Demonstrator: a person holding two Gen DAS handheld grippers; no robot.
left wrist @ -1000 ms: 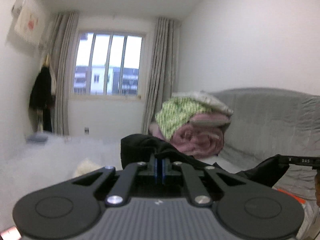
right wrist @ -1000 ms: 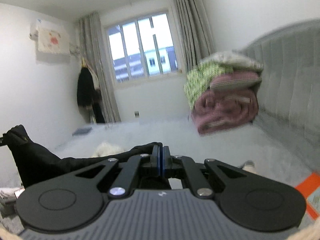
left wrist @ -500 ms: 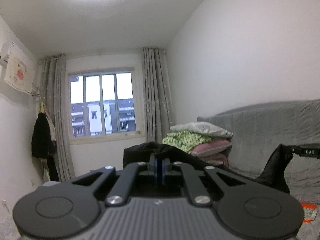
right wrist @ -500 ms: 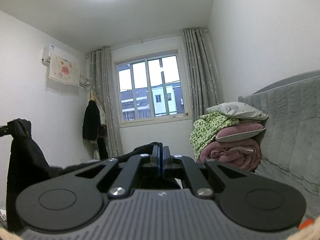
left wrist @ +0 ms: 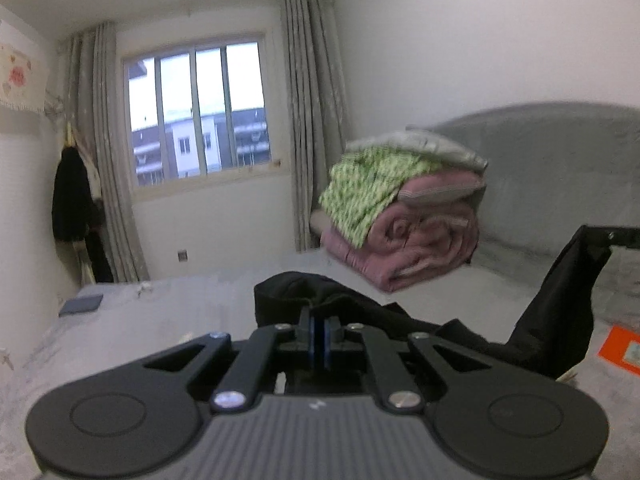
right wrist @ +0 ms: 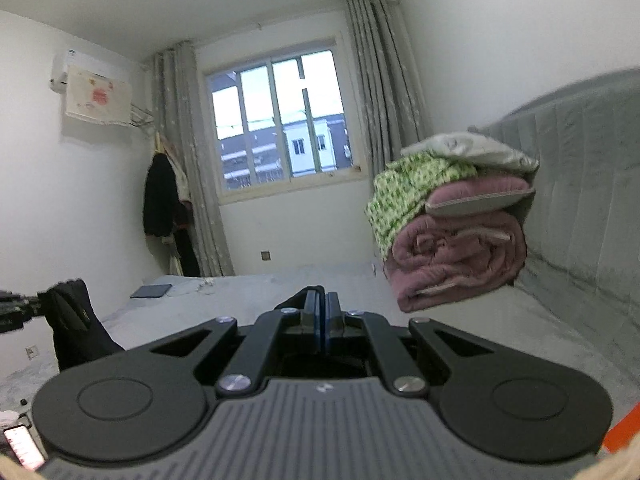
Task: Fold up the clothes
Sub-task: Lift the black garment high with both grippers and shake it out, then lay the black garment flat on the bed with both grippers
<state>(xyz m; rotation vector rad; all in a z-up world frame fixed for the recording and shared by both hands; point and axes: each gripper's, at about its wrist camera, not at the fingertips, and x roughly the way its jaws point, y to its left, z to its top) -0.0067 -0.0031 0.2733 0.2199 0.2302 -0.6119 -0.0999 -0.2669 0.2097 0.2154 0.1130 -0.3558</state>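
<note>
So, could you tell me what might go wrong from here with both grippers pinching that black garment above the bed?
1. The left gripper and right gripper each pinch only an edge of the black fabric garment; it could slip free.
2. The sagging middle may bunch on the grey bed, spoiling the fold.

Behind the stacked pink, green and white bedding pile (left wrist: 404,216), itself motion-blurred, the grey padded headboard (left wrist: 560,168) is partly hidden. Right of that pile, an orange flat packet (left wrist: 622,350) is cut by the frame edge.
</note>
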